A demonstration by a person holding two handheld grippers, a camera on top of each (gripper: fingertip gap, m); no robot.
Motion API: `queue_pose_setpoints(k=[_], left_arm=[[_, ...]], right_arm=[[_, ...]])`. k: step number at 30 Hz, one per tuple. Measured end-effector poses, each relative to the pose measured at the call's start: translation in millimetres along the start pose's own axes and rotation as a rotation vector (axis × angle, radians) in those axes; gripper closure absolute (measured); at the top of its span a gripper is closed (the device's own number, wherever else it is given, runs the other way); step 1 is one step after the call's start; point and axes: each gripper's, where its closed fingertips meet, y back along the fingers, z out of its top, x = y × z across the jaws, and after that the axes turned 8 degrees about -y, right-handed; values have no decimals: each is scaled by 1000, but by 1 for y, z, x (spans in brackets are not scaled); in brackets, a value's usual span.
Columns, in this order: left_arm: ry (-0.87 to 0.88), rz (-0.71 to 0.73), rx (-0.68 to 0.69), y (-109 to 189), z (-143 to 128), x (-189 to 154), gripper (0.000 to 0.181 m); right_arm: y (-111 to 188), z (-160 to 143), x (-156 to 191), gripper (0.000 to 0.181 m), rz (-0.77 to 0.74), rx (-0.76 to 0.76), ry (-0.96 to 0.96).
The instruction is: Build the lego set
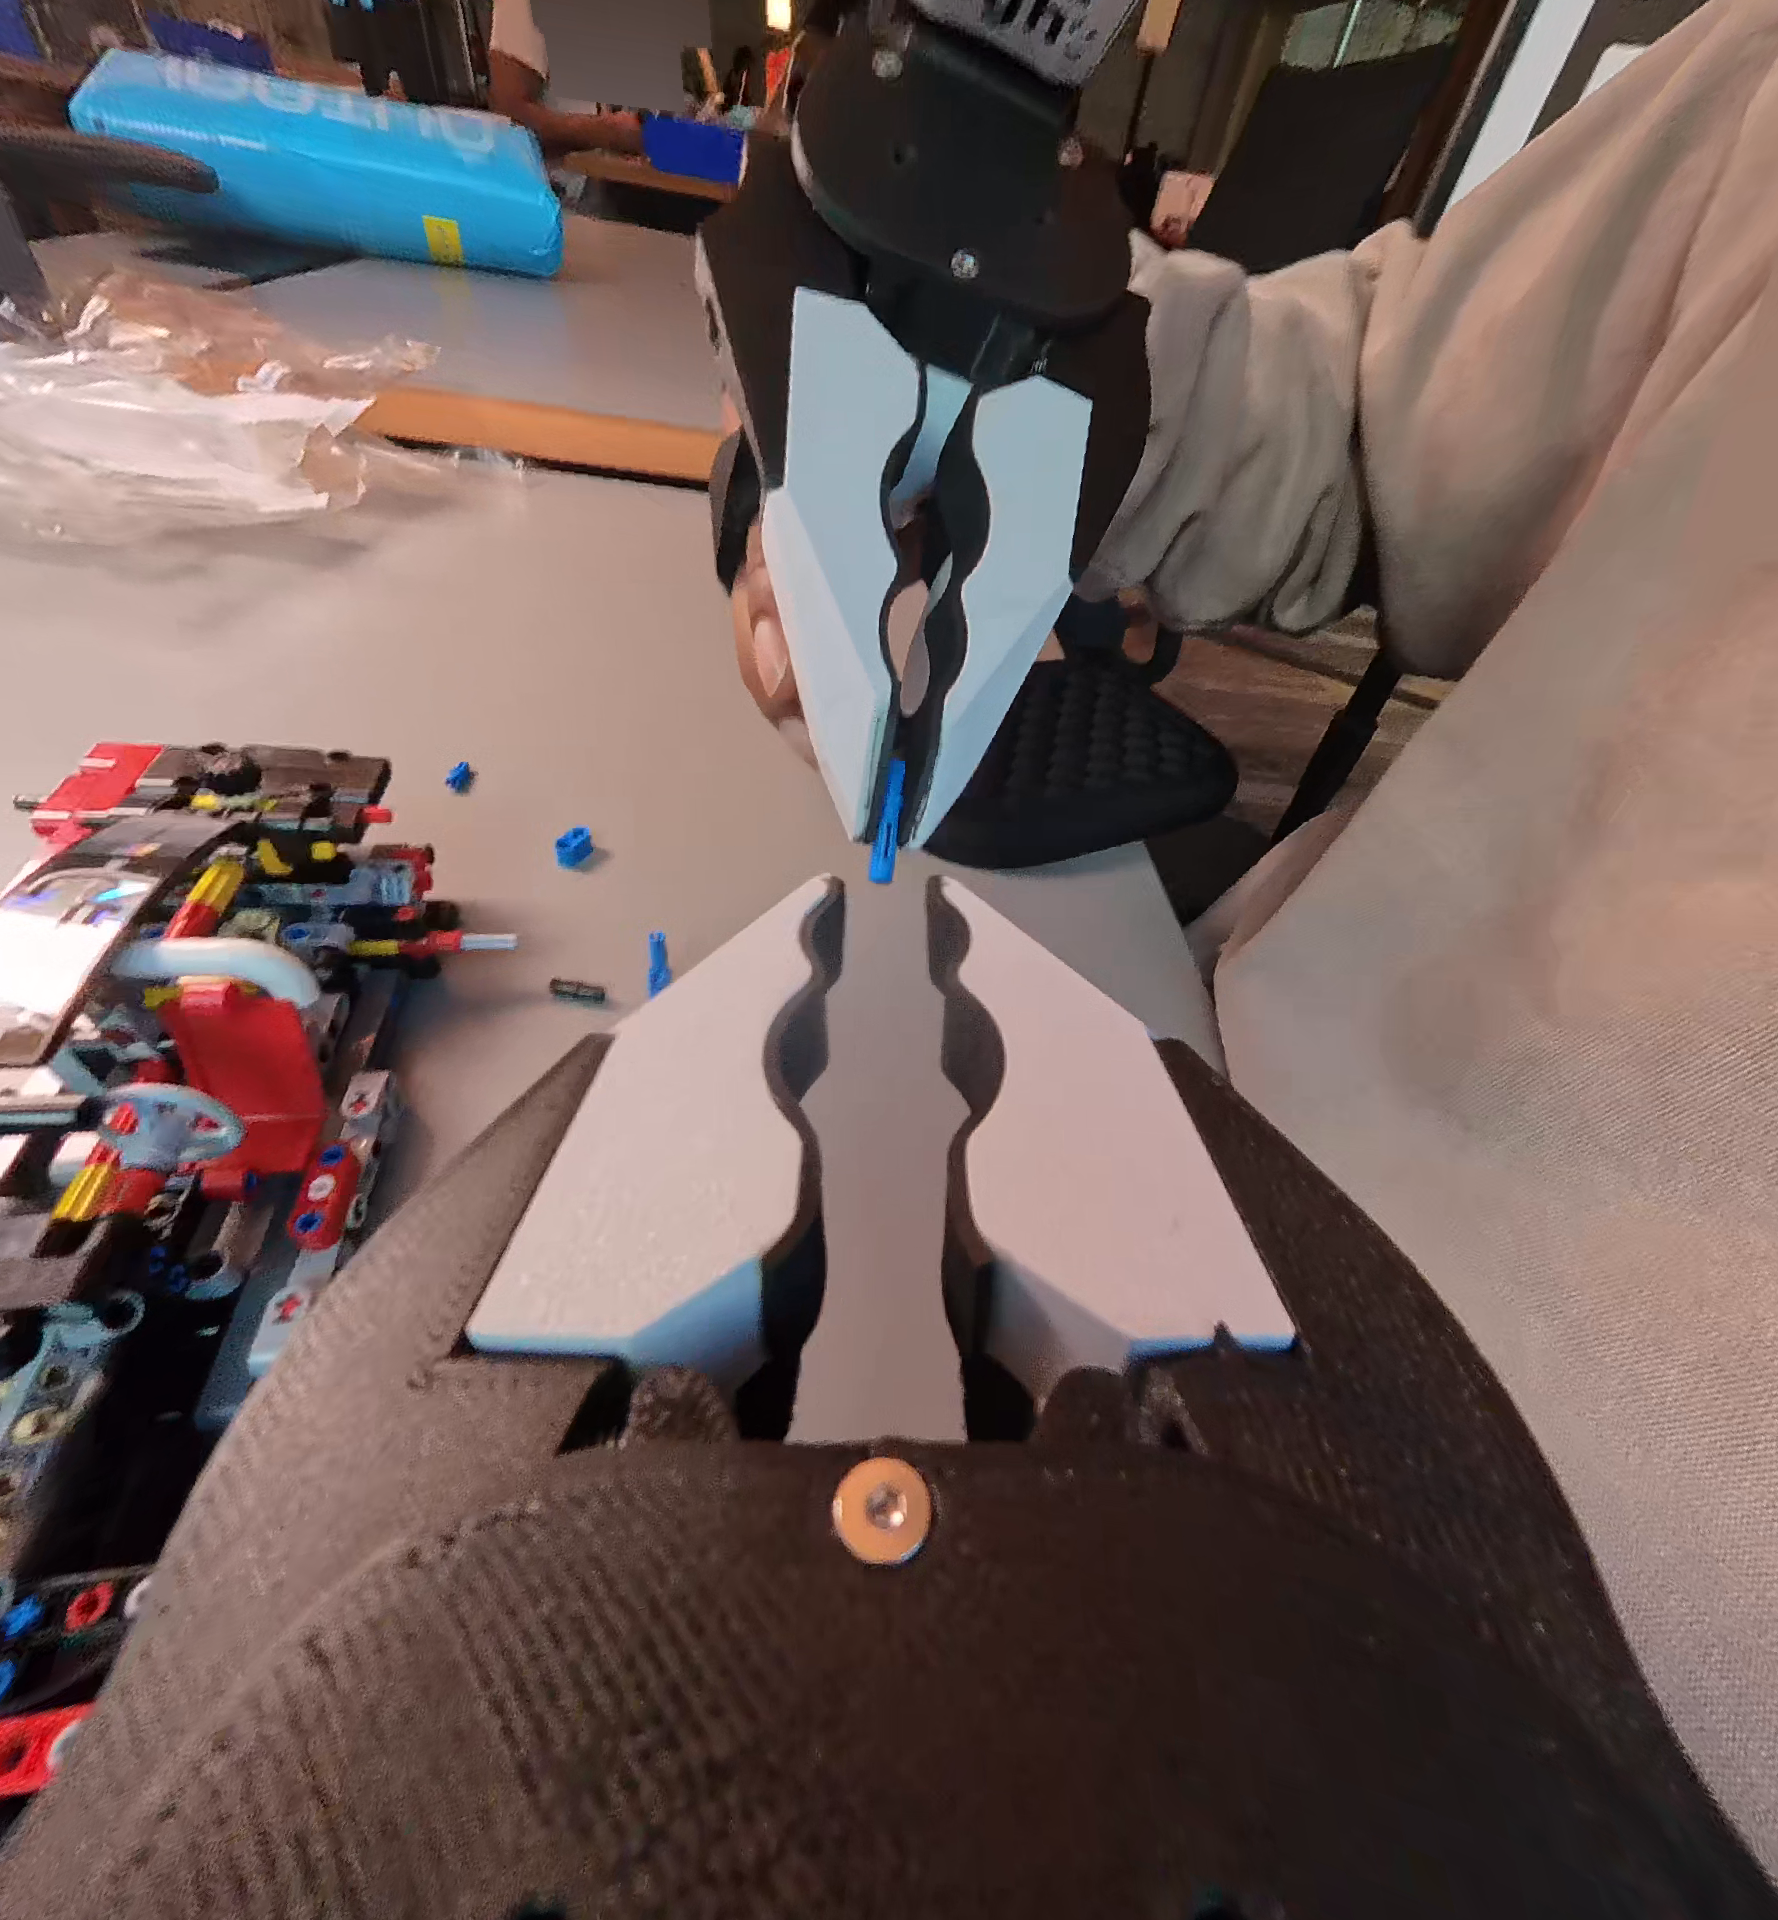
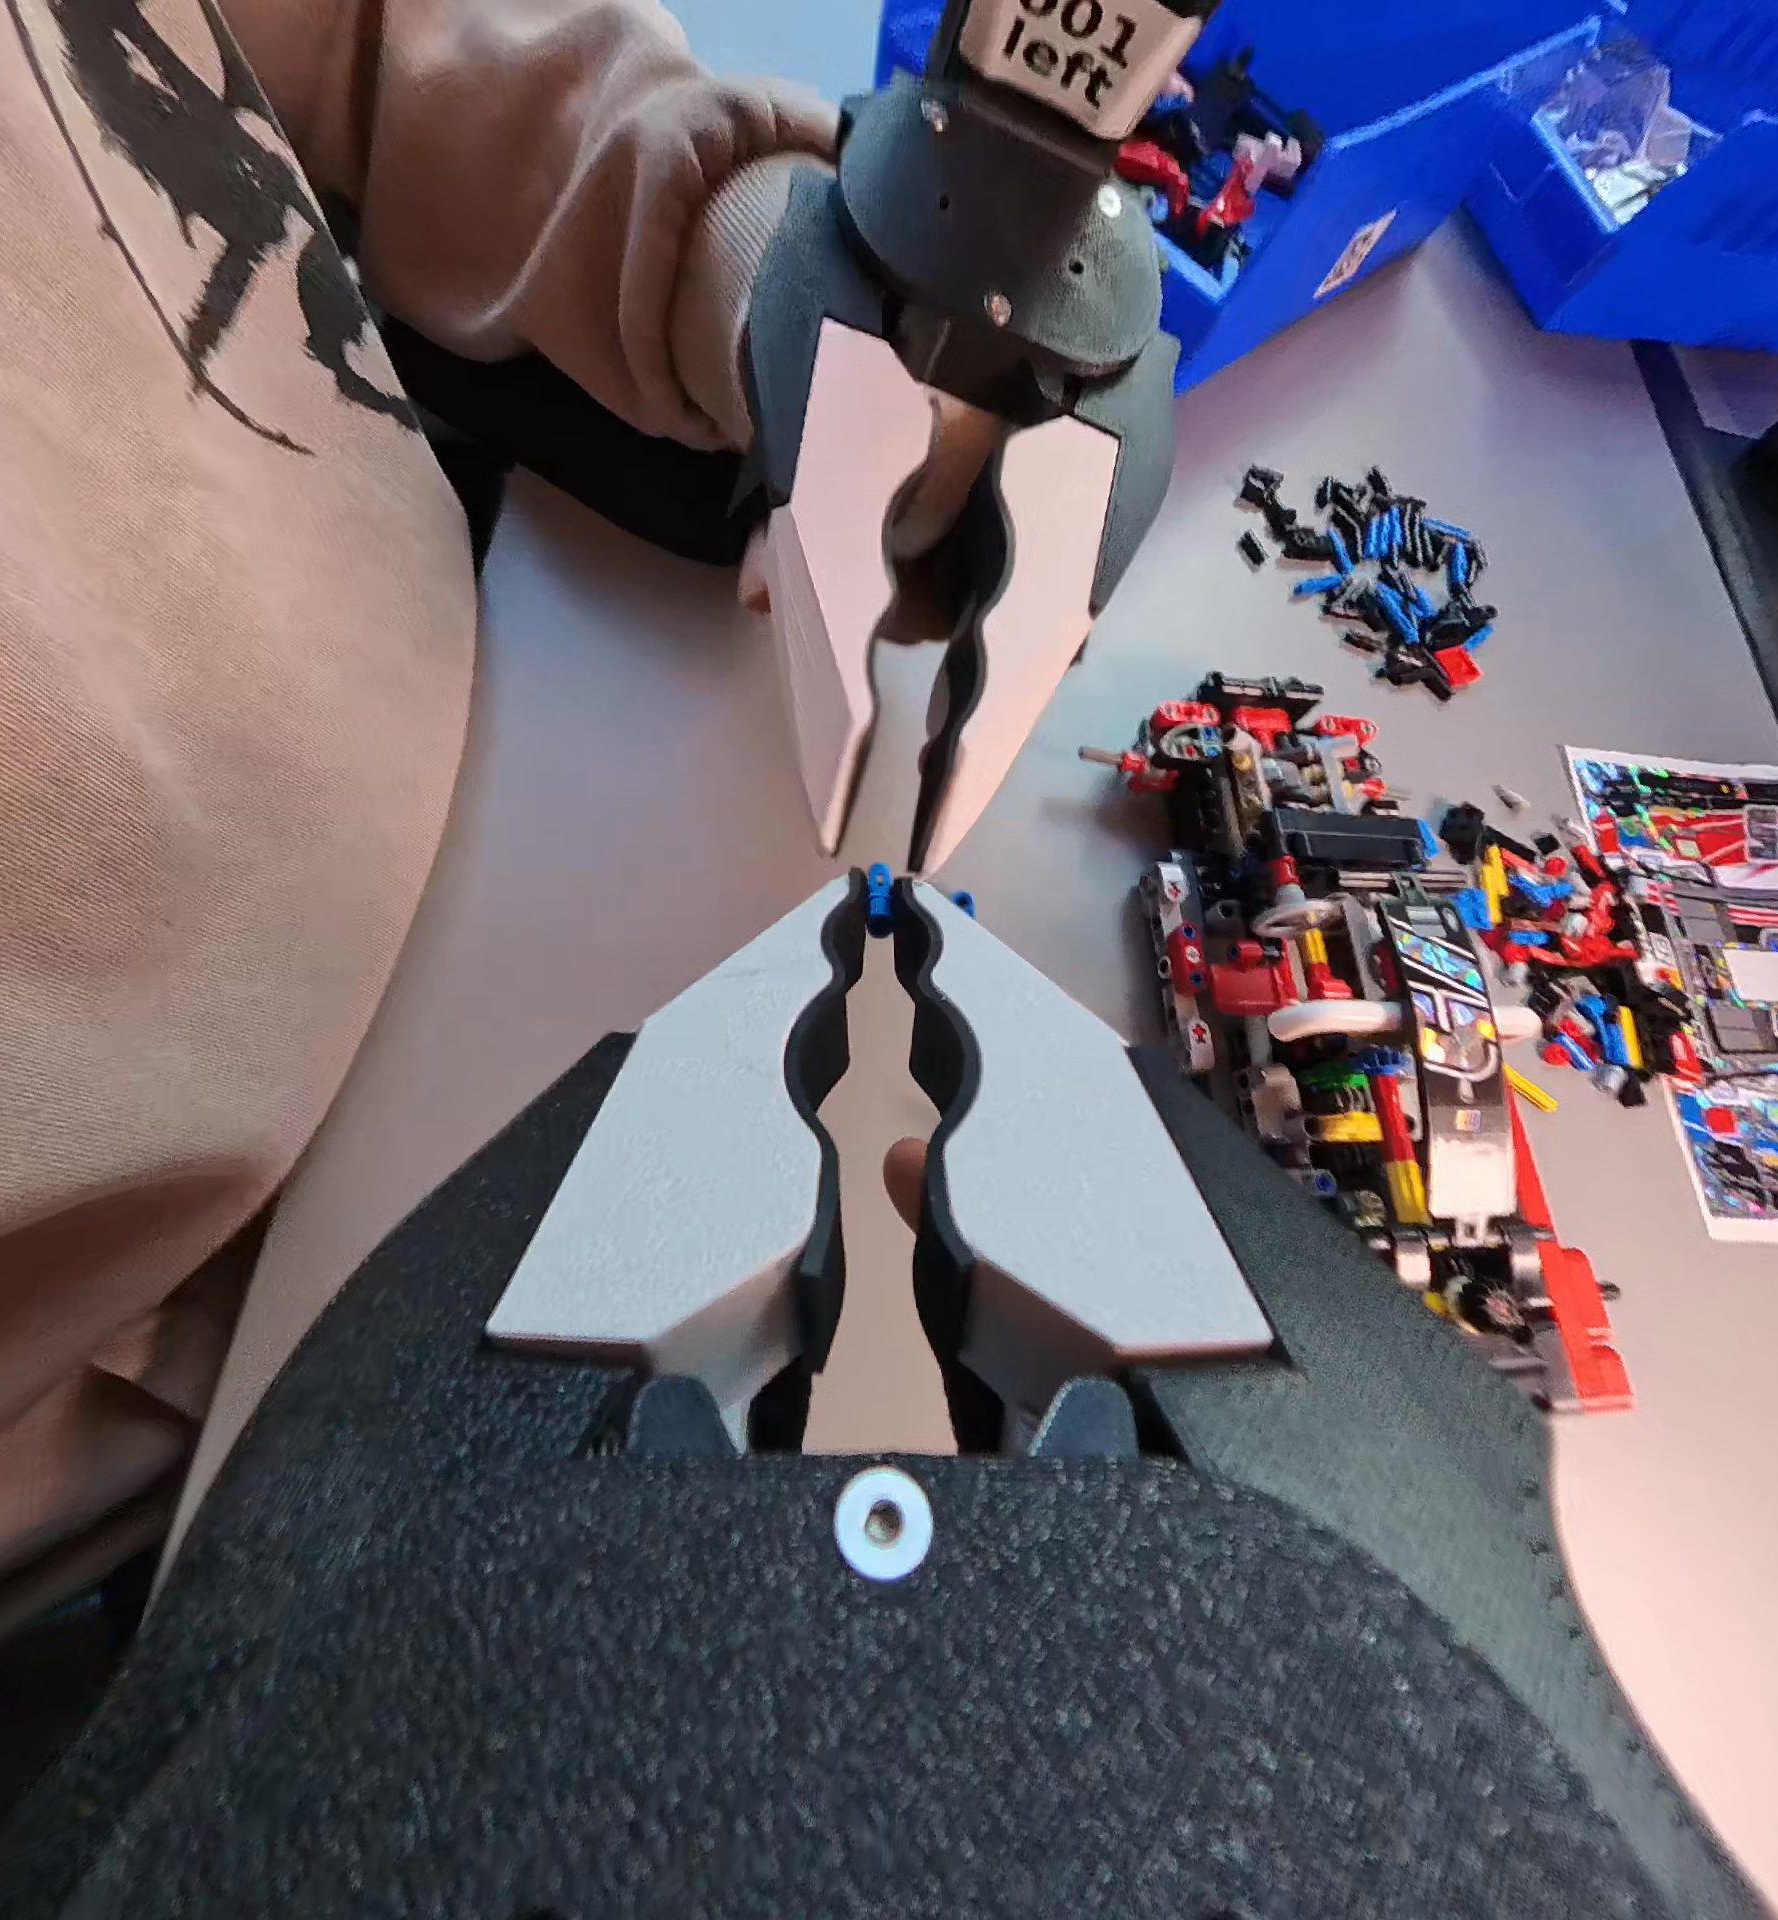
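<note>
My right gripper (image 2: pixel 877 888) is shut on a small blue pin (image 2: pixel 878 906), held by its tips above the table's near edge. In the left wrist view the right gripper (image 1: pixel 890 831) comes down from above with the blue pin (image 1: pixel 885 821) sticking out of its tips. My left gripper (image 1: pixel 885 888) is open and empty, tip to tip with the right one, just short of the pin. It also shows in the right wrist view (image 2: pixel 869 854). The partly built red, black and grey lego car (image 1: pixel 189 1018) (image 2: pixel 1384 987) lies on the grey table (image 1: pixel 552 644).
Loose blue pieces (image 1: pixel 573 847) and a black pin (image 1: pixel 578 990) lie near the car. A pile of blue and black pins (image 2: pixel 1384 571), a sticker sheet (image 2: pixel 1747 987) and blue bins (image 2: pixel 1487 156) sit beyond. Crumpled plastic bags (image 1: pixel 137 416) lie farther back. A person's beige sleeve (image 1: pixel 1487 520) is close. The tips of both grippers are at nearly the same place.
</note>
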Motion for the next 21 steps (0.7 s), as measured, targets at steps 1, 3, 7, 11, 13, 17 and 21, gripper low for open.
queue_pose_setpoints(k=[1, 3, 7, 11, 13, 17, 21], left_arm=[[3, 25, 56, 2, -9, 8, 160], [-18, 94, 207, 10, -35, 24, 160], [-28, 134, 431, 14, -83, 35, 161], [-57, 168, 499, 11, -98, 39, 166], [-70, 189, 515, 10, -99, 41, 168], [-112, 222, 536, 10, -101, 43, 176], [-116, 220, 545, 8, -100, 42, 176]], right_arm=[[2, -5, -7, 179, -17, 32, 6], [5, -20, -22, 179, -37, 145, 7], [-7, -50, -39, 179, -10, 363, 21], [-21, -69, -45, 179, 36, 521, 15], [-26, -76, -47, 179, 51, 567, 7], [-33, -84, -45, 179, 77, 619, -3], [-34, -86, -46, 179, 74, 648, -2]])
